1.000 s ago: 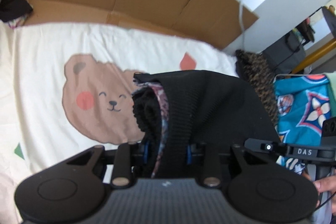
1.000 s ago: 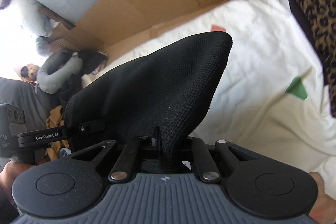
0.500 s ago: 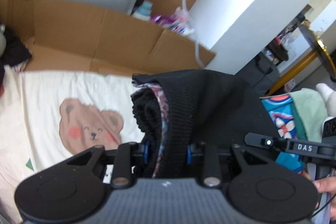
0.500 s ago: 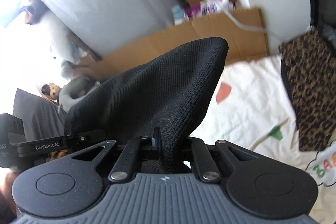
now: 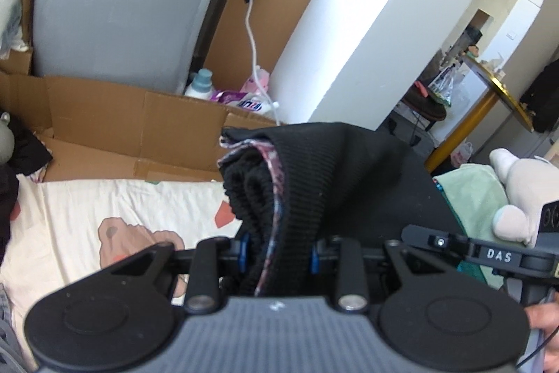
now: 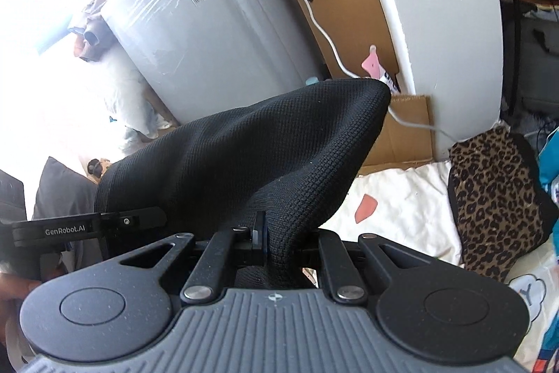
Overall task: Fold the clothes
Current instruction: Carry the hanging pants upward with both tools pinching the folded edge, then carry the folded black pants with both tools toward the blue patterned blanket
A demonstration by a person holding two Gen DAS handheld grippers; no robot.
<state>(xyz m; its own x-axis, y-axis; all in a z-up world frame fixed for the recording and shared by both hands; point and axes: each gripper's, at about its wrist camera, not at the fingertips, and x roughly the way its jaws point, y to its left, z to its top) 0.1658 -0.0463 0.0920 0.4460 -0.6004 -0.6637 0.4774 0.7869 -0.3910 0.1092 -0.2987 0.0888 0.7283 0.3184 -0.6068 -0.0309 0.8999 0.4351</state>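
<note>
Both claws are clamped on the same black knit garment (image 5: 335,184), which is lifted clear of the bed. The left claw (image 5: 279,250) pinches a thick bunch of it: several folded layers of ribbed black fabric with a thin patterned pink-and-blue lining edge showing between them. The right claw (image 6: 279,233) is pressed together on a single fold of the garment (image 6: 265,156), and the cloth rises from it in a peak that leans toward the far right.

Below and beyond the garment lies the bed sheet (image 5: 115,208), cream-coloured, printed with a brown bear face (image 5: 136,240) on the near left and a small red shape. A leopard-print cloth (image 6: 496,194) lies on the right side of the bed, just beside a turquoise patterned fabric at the right edge. Flattened cardboard (image 5: 115,114) stands along the far edge of the bed, and behind it on the left is a grey appliance (image 6: 209,23) wrapped in plastic film with a label near its top. A white cable (image 5: 251,34) hangs down in front of brown board, with a white wall column (image 5: 367,23) to the right. A pale plush toy (image 5: 517,184) rests on a mint-green cloth on the right. Fingertips of a hand (image 5: 545,320) show at the near right edge of the left view.
</note>
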